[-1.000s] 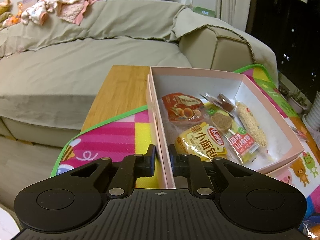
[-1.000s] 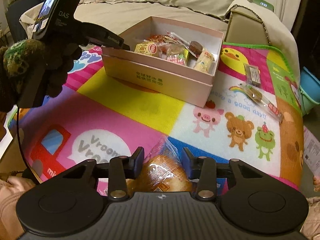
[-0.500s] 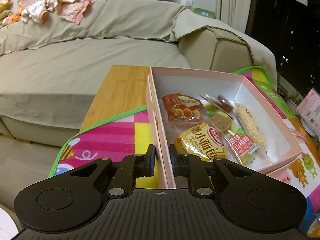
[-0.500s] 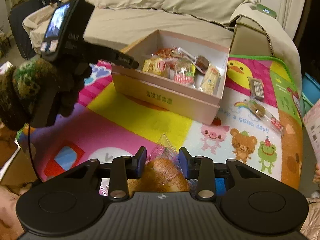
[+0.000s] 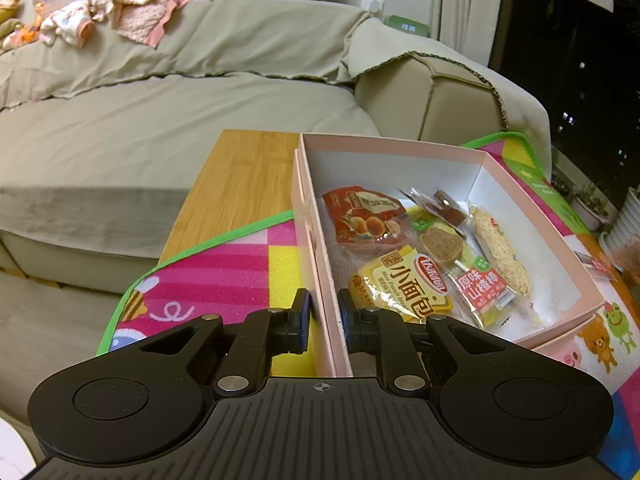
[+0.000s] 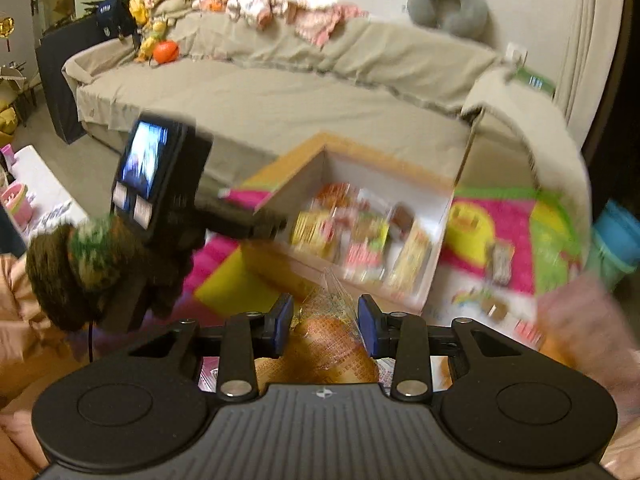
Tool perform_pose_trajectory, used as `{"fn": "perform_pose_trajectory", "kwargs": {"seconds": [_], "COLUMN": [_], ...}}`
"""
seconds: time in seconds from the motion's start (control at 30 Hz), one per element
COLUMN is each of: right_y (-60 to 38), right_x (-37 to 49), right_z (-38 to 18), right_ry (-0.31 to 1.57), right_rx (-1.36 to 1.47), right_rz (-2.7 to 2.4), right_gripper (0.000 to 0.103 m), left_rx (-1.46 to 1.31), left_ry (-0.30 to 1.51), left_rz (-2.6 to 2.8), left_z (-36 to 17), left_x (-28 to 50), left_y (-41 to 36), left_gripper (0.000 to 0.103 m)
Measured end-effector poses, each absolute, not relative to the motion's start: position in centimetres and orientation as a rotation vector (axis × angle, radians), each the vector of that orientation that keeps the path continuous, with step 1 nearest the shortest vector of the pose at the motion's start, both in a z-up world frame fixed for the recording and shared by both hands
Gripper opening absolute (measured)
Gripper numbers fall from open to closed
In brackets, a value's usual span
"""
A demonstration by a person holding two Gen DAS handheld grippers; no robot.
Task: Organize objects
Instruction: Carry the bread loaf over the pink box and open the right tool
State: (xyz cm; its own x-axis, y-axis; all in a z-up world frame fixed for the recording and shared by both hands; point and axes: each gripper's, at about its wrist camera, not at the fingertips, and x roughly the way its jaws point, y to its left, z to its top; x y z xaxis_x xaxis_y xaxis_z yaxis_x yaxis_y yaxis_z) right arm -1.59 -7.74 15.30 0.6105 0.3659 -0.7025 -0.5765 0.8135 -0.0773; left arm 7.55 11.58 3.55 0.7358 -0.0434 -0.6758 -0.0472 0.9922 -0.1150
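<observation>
Landmark = pink box (image 5: 536,208), sitting on the colourful play mat (image 5: 224,272) that covers the wooden desk (image 5: 240,176).

Left of box: bare mat strip, then sofa (image 5: 160,120) beyond the desk edge.

Box's left wall: left hand-held gripper (image 5: 323,320) is pinched narrow on it, one pad outside, one inside. Cardboard wall is thin and stiff enough to serve as a brace point, but will likely crease if squeezed harder or twisted.

Inside box, left to right: red snack pouch (image 5: 360,216), yellow mini-bread pack (image 5: 404,284), round biscuit pack (image 5: 440,244), red-label hawthorn stick pack (image 5: 480,288), sesame bar (image 5: 500,252). Free floor is mostly at the far wall and the right end.

Right wrist view is motion-blurred. Right hand-held gripper (image 6: 325,322) holds a wrapped bread bun (image 6: 324,344) between its blue pads, in front of the box's near long wall and off the mat. Jaws sit at bun width, film bunched above the pads.

Handling read: bun looks light, soft and crushable; the clear wrapper looks slick and crinkly. Grip across the loaf body is better than the film tail, which would probably slip. Keep the squeeze light.

Right of box: a few small wrapped snacks (image 6: 500,260) lie on the mat, too blurred to identify.
</observation>
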Motion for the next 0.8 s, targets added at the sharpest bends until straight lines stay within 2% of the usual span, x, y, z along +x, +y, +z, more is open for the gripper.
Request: {"fn": "perform_pose_trajectory", "kwargs": {"seconds": [0.17, 0.33, 0.47, 0.6, 0.73, 0.8], "right_y": [-7.1, -4.2, -0.5, 2.2, 1.4, 0.1], "right_x": [0.4, 4.8, 9.3, 13.7, 14.7, 14.4], "right_z": [19.6, 21.5, 20.5, 18.6, 17.6, 17.5], "right_ry": [0.605, 0.528, 0.538, 0.583, 0.638, 0.654], "right_rx": [-0.327, -0.351, -0.376, -0.370, -0.332, -0.311], "right_rz": [0.527, 0.539, 0.570, 0.547, 0.553, 0.560], "right_gripper": [0.035, 0.035, 0.035, 0.041, 0.042, 0.048], "left_rx": [-0.129, -0.143, -0.138, -0.134, -0.132, -0.129], "left_ry": [0.746, 0.746, 0.750, 0.749, 0.748, 0.753], "left_rz": [0.000, -0.005, -0.005, -0.003, -0.004, -0.001], "left_z": [3.6, 3.5, 3.5, 3.5, 3.5, 3.4], "left_x": [7.6, 7.6, 7.6, 7.6, 7.6, 7.7], "left_y": [11.5, 11.8, 12.0, 12.0, 12.1, 12.1], "left_gripper": [0.017, 0.017, 0.016, 0.016, 0.016, 0.016]}}
